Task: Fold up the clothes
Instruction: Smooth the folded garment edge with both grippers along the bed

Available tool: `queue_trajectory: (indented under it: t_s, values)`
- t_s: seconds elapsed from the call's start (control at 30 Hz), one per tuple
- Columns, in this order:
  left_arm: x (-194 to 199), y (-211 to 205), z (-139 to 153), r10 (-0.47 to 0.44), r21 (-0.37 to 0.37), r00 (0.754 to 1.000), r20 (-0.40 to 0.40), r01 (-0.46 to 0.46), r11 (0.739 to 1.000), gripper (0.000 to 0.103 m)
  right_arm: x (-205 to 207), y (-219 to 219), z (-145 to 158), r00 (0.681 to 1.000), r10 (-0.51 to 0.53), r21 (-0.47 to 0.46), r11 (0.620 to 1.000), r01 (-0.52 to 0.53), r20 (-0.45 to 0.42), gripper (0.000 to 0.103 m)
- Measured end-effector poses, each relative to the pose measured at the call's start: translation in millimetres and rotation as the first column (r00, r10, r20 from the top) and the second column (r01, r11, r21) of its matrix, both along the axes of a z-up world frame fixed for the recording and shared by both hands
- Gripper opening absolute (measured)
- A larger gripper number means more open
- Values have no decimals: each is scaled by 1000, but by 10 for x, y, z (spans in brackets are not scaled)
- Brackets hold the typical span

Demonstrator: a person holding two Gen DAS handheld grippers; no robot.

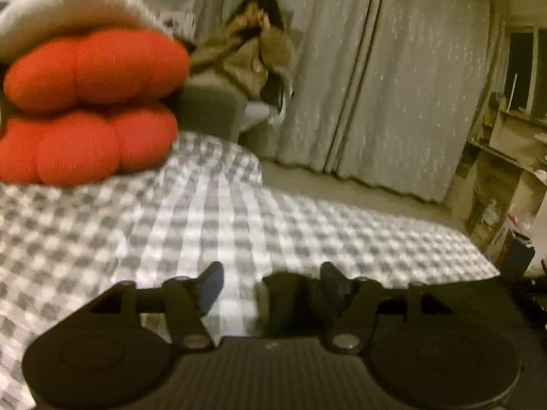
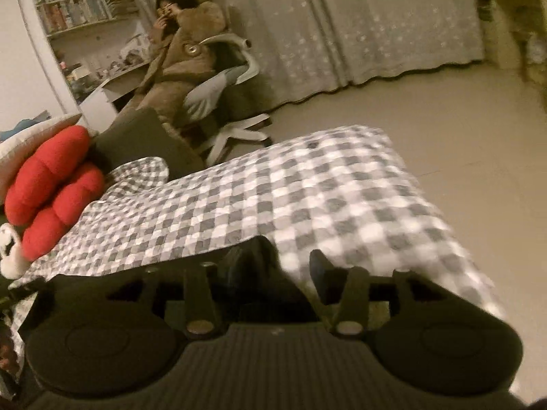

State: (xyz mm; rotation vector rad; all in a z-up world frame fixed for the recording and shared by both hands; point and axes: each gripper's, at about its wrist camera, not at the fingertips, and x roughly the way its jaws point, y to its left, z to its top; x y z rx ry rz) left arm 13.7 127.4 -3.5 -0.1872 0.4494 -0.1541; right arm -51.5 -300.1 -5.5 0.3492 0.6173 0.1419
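Observation:
A dark garment shows only as a black fold between the fingers in each view. In the left wrist view the fold (image 1: pixel 283 297) lies on the grey-and-white checked bed cover (image 1: pixel 212 212), close to the right finger. My left gripper (image 1: pixel 270 285) is open, and checked cover shows between the left finger and the fold. In the right wrist view my right gripper (image 2: pixel 278 270) stands open over the cover (image 2: pixel 307 188). There the dark cloth (image 2: pixel 253 263) bunches over the left finger and hides its tip, while the right finger (image 2: pixel 321 273) is bare.
A red plush cushion (image 1: pixel 92 109) (image 2: pixel 51 188) lies at the left of the bed under a pale pillow (image 1: pixel 61 7). A person in a brown coat (image 2: pixel 184 54) sits on a swivel chair (image 2: pixel 232 102) beyond the bed. Curtains (image 1: pixel 393 68), a bookshelf (image 2: pixel 68 3) and bare floor (image 2: pixel 444 109) surround it.

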Motion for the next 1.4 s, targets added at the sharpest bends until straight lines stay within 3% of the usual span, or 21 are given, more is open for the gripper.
queue_trajectory:
  t_s: [0.13,0.23,0.3,0.43,0.6,0.87,1.2,1.4]
  values:
    - [-76,-80,113,-41,-11,999,11,41,999,79,-200,95,52,999,-48,-33,998,48,-2,48]
    - [-140,-176,159,-84,25,996,23,84,996,80,-337,147,83,996,-94,25,995,94,2,49]
    - [-168,-220,175,-103,41,994,34,102,994,81,-410,208,105,994,-106,25,994,105,19,54]
    - [-202,-252,160,-122,57,992,36,120,991,82,-484,323,157,993,-116,11,993,115,39,54]
    - [-370,-215,186,-105,98,993,52,99,990,85,-520,461,161,992,-119,-18,993,120,46,56]
    - [-515,-78,291,-102,80,993,66,97,992,92,-530,679,140,993,-102,-81,991,106,53,59]
    - [-614,-386,322,-176,162,984,-16,177,971,101,-642,737,106,997,-72,-105,992,76,37,66]
    - [-665,-673,316,-258,192,959,-115,276,942,102,-749,727,39,1000,8,-197,980,-3,21,66]
